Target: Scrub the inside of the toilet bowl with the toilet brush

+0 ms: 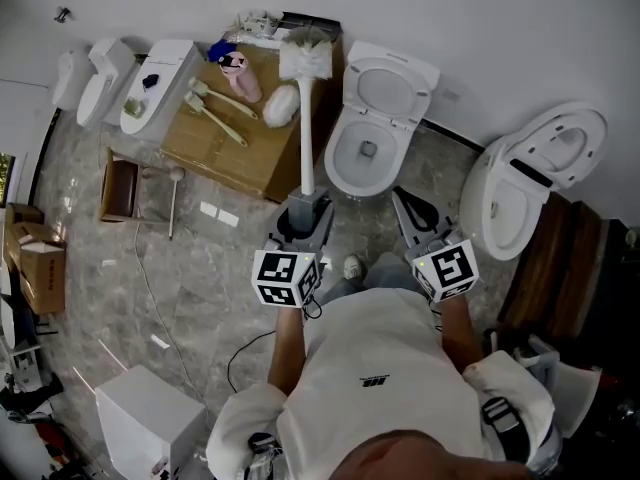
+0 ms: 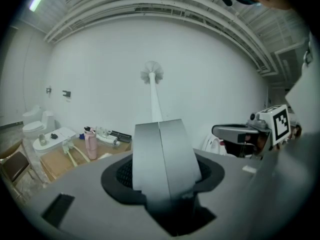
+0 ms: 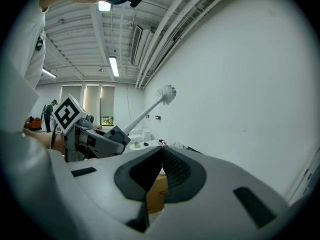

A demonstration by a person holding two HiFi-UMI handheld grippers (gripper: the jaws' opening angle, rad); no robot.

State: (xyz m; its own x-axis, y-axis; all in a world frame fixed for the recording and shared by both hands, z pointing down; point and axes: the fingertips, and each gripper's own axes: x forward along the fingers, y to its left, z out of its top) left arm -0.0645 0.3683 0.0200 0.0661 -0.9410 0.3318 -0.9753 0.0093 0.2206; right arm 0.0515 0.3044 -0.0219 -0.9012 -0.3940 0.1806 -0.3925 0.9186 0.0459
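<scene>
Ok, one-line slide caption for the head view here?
Left gripper holds the toilet brush raised, clear of the open toilet bowl; right gripper shut, empty.

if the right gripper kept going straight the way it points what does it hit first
Probably the white wall; the right gripper seems aimed over the toilet, though depth is unclear.

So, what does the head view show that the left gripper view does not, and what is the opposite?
Only the head view looks into the open toilet bowl and shows the marker cube on the left gripper. Only the left gripper view shows the ceiling pipes and, up close, the tongs shut on the toilet brush handle. Both show the raised brush head, the pink bottle and the right gripper.
</scene>
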